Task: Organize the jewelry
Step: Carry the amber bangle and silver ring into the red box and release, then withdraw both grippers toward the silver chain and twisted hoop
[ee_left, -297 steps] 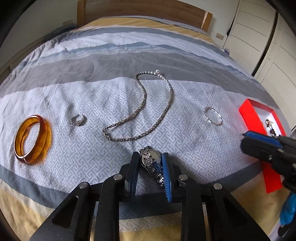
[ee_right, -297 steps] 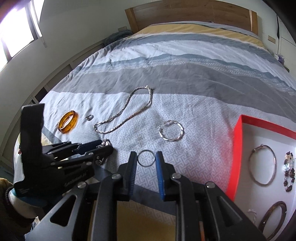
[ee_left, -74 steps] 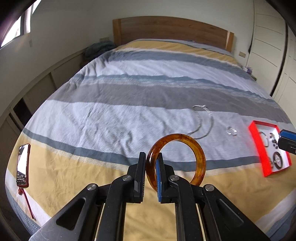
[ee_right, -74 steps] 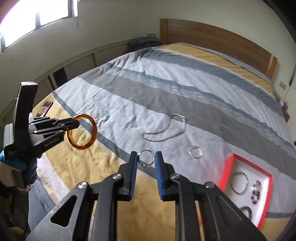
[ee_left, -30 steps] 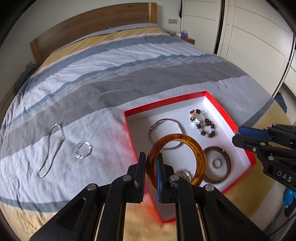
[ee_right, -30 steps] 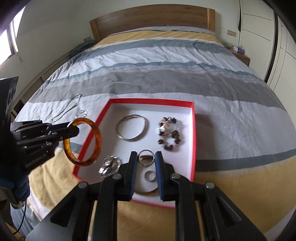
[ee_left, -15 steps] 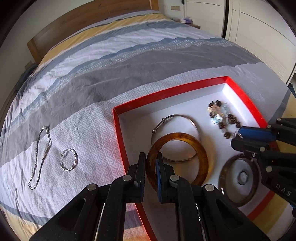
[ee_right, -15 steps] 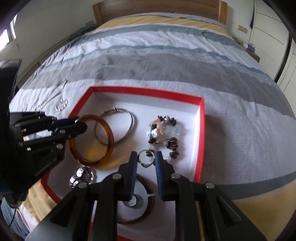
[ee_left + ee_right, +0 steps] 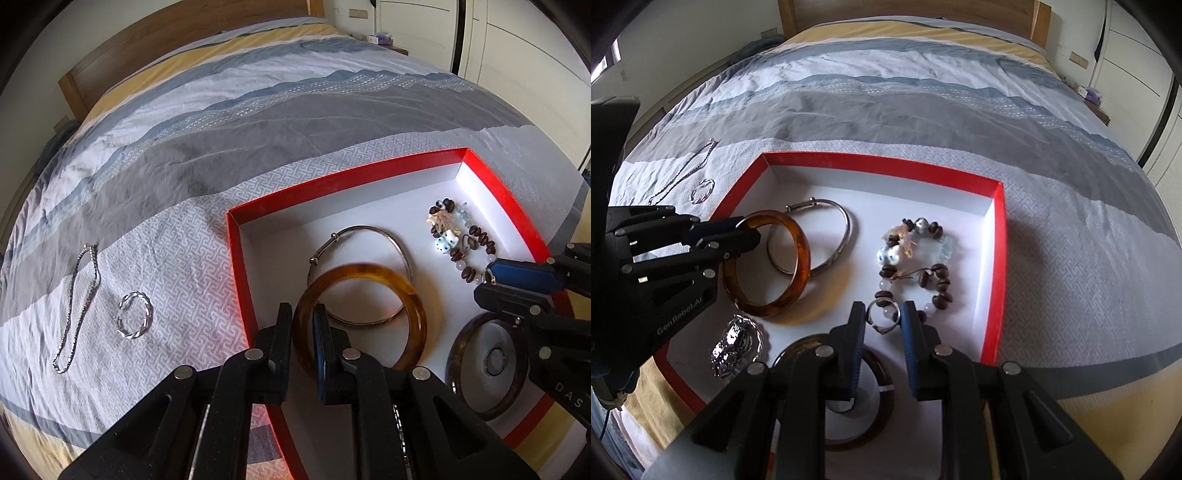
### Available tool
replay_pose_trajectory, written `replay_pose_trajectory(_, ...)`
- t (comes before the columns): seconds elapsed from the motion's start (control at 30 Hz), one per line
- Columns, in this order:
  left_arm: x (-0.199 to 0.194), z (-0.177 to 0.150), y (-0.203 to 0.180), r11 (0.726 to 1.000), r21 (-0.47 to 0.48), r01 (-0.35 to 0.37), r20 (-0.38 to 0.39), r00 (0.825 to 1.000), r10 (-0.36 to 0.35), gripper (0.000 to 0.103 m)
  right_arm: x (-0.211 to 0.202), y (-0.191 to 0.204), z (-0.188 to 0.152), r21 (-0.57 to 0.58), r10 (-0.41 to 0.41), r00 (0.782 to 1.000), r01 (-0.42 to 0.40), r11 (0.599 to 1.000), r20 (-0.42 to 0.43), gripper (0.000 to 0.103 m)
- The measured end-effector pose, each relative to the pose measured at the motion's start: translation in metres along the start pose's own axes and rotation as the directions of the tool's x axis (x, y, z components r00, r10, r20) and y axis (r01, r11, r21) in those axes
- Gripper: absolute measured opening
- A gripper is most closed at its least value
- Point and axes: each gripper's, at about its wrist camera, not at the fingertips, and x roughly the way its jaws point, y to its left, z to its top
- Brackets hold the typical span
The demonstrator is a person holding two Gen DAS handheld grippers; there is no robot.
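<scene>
Both tools were over the red tray (image 9: 495, 188) on the bed (image 9: 258, 129), each pitched steeply down. Left tool (image 9: 303, 334) had the amber bangle (image 9: 413, 295) by its near rim, jaws opening around it, pads not clearly pressing any more; the bangle lay nearly flat, low on the tray floor and overlapping the thin silver bangle (image 9: 399, 247), ring plane tipped slightly up toward the tool. Right tool (image 9: 883, 321) carried the small silver ring (image 9: 882, 317) between its pads, clamped, hoop facing the camera, just above the white floor beside the beaded bracelet (image 9: 938, 280) and ahead of the dark round bangle (image 9: 882, 373). Watch (image 9: 737, 343) sat at the tray's near left corner. Key relation: both pieces sat directly under their tools inside the tray walls, so release looked like a straight drop, no lateral shift needed. Left tool was nearer the 2 items left out on the duvet, the twisted silver bracelet (image 9: 133, 319) and chain necklace (image 9: 79, 299), both well left of the tray; necklace long axis ran roughly away from the camera.
</scene>
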Motion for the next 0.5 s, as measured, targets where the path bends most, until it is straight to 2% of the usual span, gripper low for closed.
replay_pose_trajectory(0.13, -0.004, 0.0, -0.001, 1.0, -0.01, 0.02, 0.003, 1.0, -0.02, 0.019, -0.006, -0.004, -0.004, 0.028, -0.006, 1.0, 0.006, 1.0, -0.005, 0.028)
replay_pose_trajectory(0.3, -0.026, 0.0, 0.007, 0.998, -0.051, 0.041, 0.047, 0.998, -0.038, 0.024, -0.028, -0.006, -0.009, 0.054, -0.019, 1.0, 0.018, 0.998, 0.016, 0.028)
replay_pose_trajectory(0.5, -0.08, -0.009, 0.02, 0.992, -0.092, 0.088, 0.163, 0.984, -0.073, 0.024, -0.073, 0.0, -0.018, 0.093, -0.029, 0.997, 0.022, 0.995, 0.069, 0.028)
